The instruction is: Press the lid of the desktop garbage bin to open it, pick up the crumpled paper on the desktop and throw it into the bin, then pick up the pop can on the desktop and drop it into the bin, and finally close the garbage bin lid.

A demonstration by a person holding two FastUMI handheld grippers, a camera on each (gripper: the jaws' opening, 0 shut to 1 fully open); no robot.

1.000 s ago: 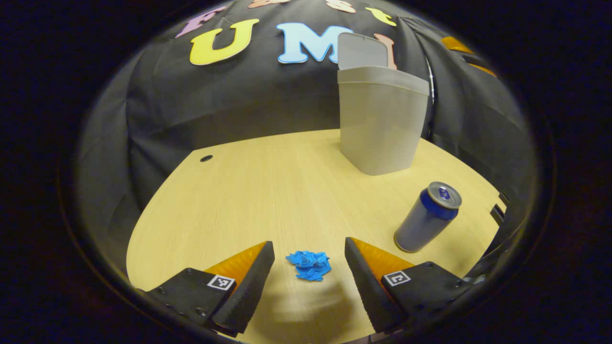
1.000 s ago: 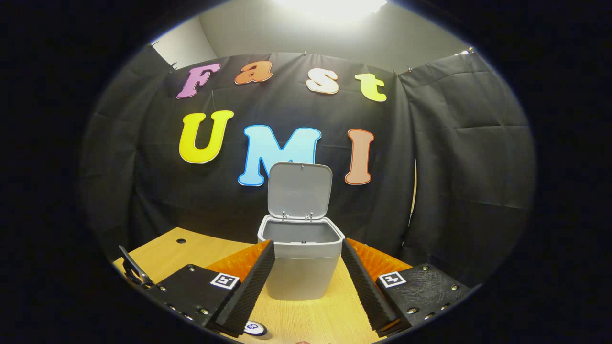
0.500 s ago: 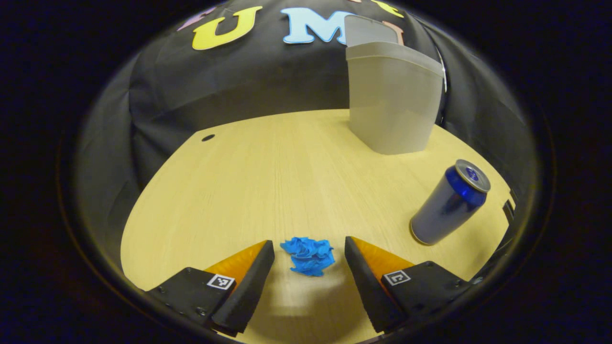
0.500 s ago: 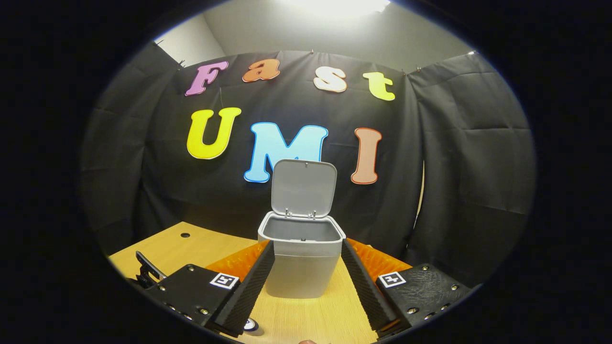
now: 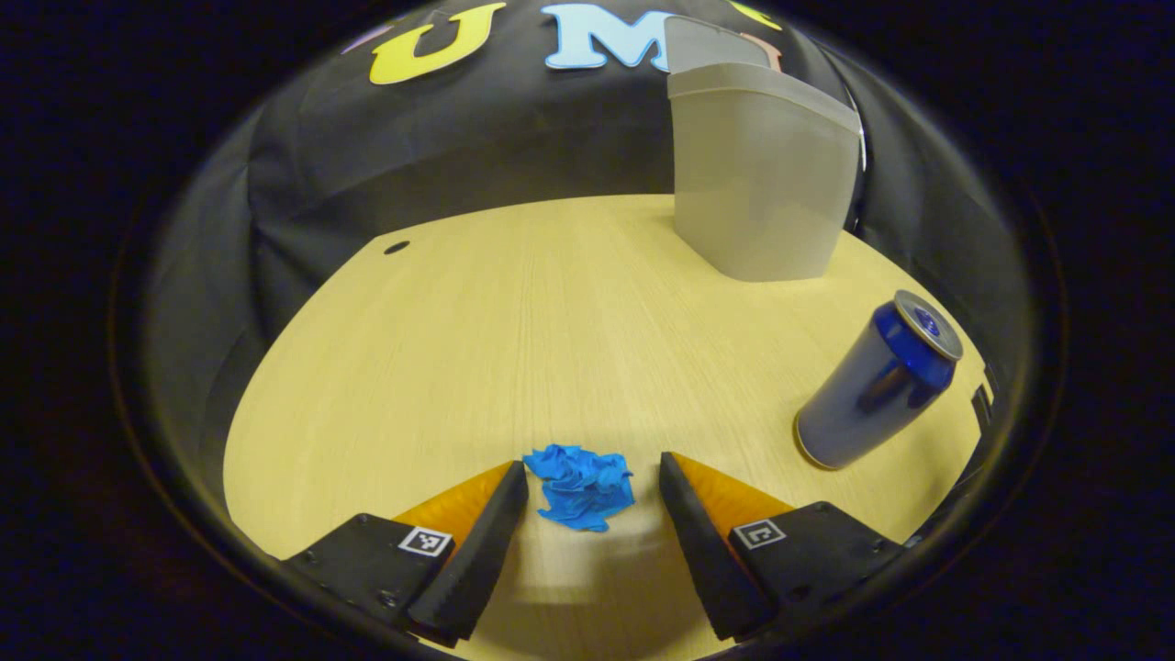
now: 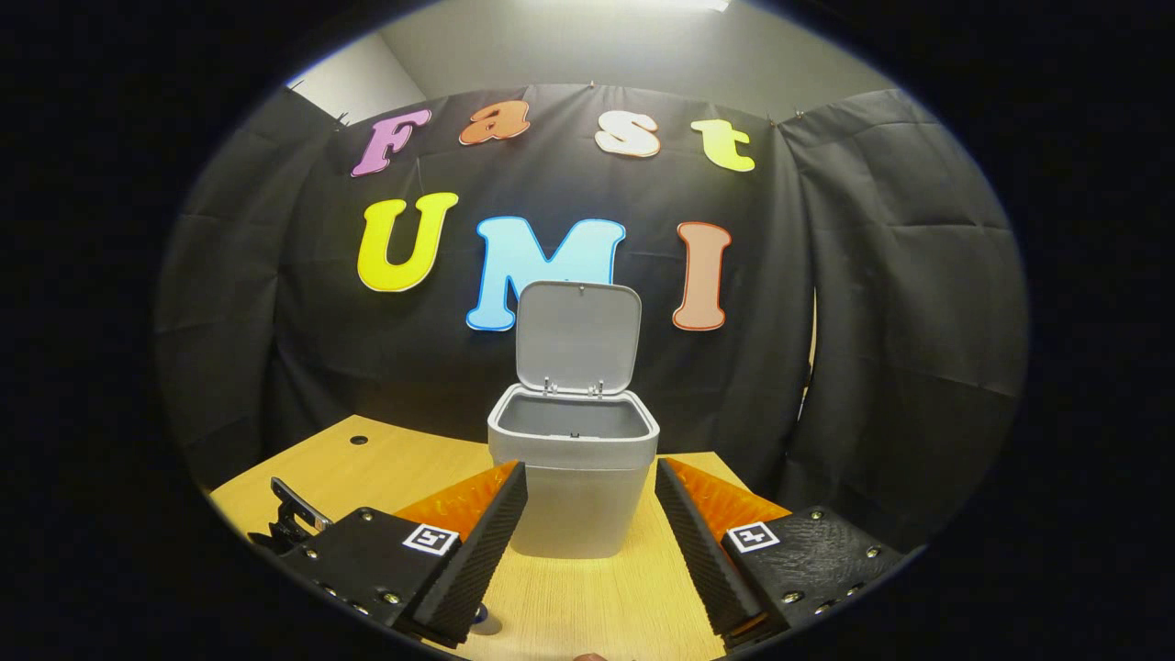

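Left gripper view: your left gripper [image 5: 592,487] straddles the paper [image 5: 580,486], jaws open, ready to pinch | right gripper [image 6: 590,500] waits open facing bin [image 6: 572,477], lid [image 6: 576,337] up.

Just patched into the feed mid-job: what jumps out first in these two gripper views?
The bright blue crumpled paper on the pale wooden desktop, sitting between the open fingers of the left gripper, not yet gripped. To its right stands the blue pop can. In the right gripper view, the grey plastic bin faces the open right gripper with its lid up.
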